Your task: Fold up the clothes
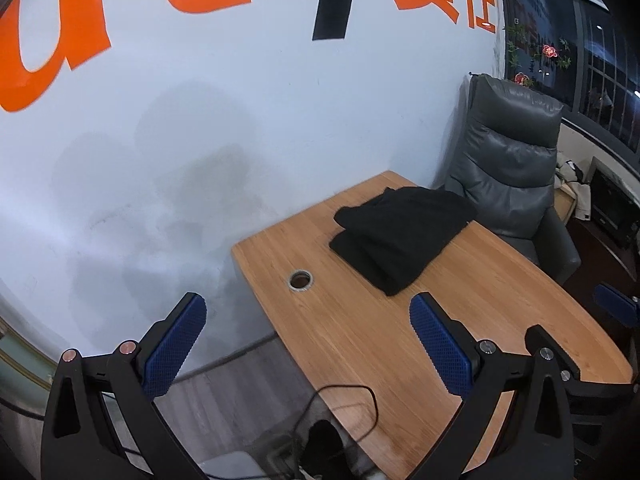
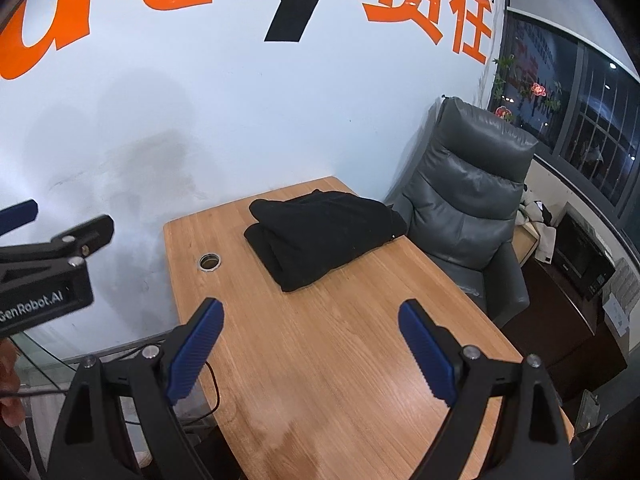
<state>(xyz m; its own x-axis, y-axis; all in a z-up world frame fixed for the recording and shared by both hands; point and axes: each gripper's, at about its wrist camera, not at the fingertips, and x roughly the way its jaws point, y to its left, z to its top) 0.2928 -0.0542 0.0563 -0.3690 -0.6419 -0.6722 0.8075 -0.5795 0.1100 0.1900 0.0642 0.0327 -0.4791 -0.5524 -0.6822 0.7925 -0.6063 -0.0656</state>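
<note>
Right gripper (image 2: 310,344): jaws spread, empty; bases cut off
Left gripper (image 1: 308,340): spread, empty
Black garment (image 2: 324,232): folded on the far table (image 2: 340,360); type unclear

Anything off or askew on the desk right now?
Nothing stands out. The black garment lies folded on the wooden desk, beside the cable hole. Left gripper and right gripper are both open, holding nothing.
</note>
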